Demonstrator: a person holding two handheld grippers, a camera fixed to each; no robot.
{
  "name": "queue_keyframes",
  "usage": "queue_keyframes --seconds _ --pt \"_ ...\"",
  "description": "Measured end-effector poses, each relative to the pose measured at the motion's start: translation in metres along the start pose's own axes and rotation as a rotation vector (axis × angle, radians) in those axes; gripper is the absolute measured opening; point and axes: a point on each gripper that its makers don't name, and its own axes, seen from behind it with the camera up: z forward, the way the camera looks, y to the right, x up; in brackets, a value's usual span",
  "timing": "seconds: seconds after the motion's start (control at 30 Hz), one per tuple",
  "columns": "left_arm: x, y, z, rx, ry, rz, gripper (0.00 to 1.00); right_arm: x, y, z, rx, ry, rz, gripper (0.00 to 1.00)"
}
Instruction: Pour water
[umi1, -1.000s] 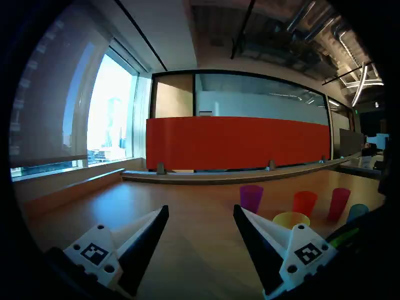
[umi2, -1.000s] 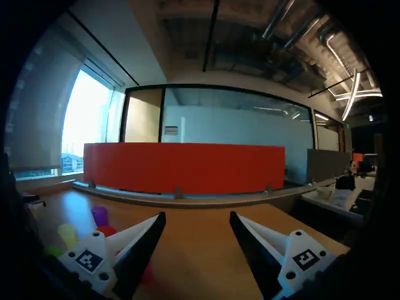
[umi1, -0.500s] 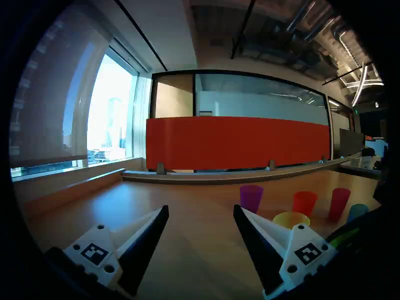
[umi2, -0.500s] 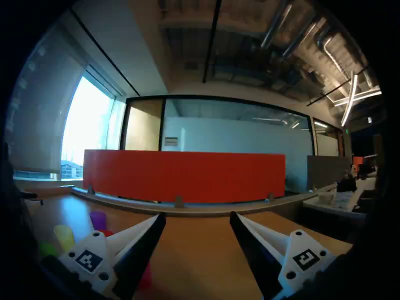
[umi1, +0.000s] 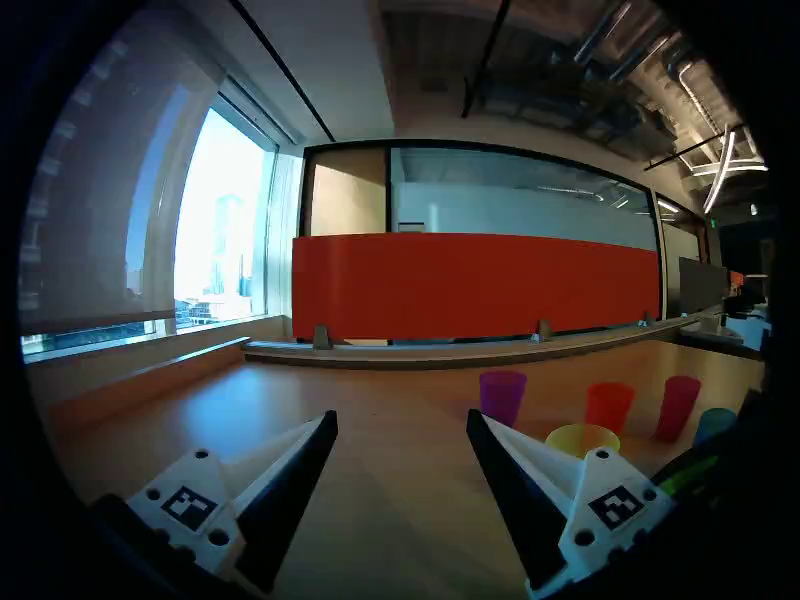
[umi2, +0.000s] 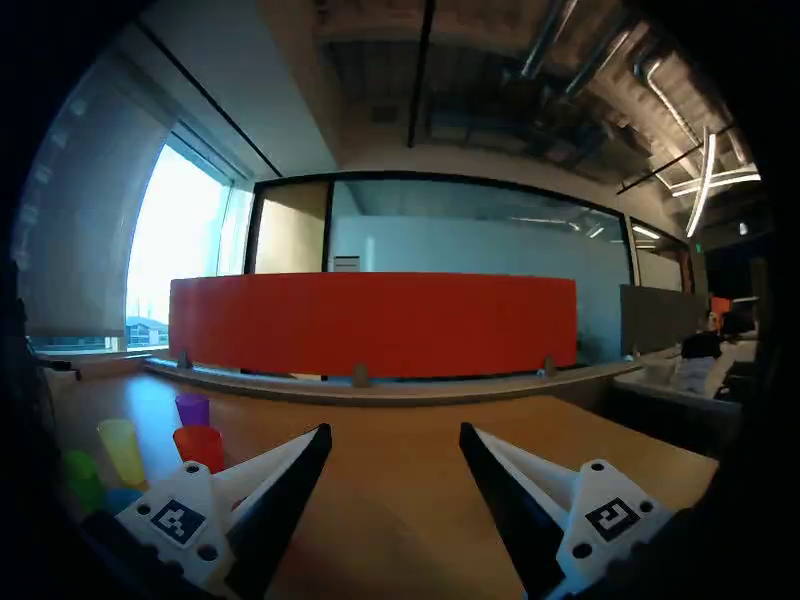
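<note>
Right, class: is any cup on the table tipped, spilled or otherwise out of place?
Nothing stands out. The purple cup, red cup, pink cup and yellow cup stand upright on the table; no spill shows.

The table (umi1: 400, 480) looks like pale wood, smooth, with a soft satin sheen where the window light falls. The purple cup (umi1: 501, 395), orange cup (umi1: 609, 405) and yellow cup (umi1: 583, 438) are thin coloured plastic, slightly see-through. The left gripper (umi1: 400, 415) and right gripper (umi2: 395, 428) are matt white plastic with black inner faces. The red screen (umi1: 470, 285) is evenly matt. The glass wall (umi1: 520, 200) is glossy, and the ceiling pipes (umi1: 620, 40) look like bare metal.
</note>
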Motion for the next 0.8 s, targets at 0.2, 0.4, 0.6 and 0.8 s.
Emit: queue_keyframes --seconds 0.2,0.4,0.6,0.8 --pt "0.0 0.0 0.0 0.0 0.0 0.0 0.96 -0.007 0.004 0.003 0.003 -0.003 0.015 0.99" --pt "0.0 0.0 0.0 0.0 0.0 0.0 0.96 -0.014 0.006 0.004 0.001 -0.016 0.003 0.99" --pt "0.0 0.0 0.0 0.0 0.0 0.0 0.96 -0.019 0.008 0.006 -0.007 -0.037 0.003 0.99" --pt "0.0 0.0 0.0 0.0 0.0 0.0 0.96 -0.026 0.006 0.007 -0.005 -0.064 0.0 0.99"
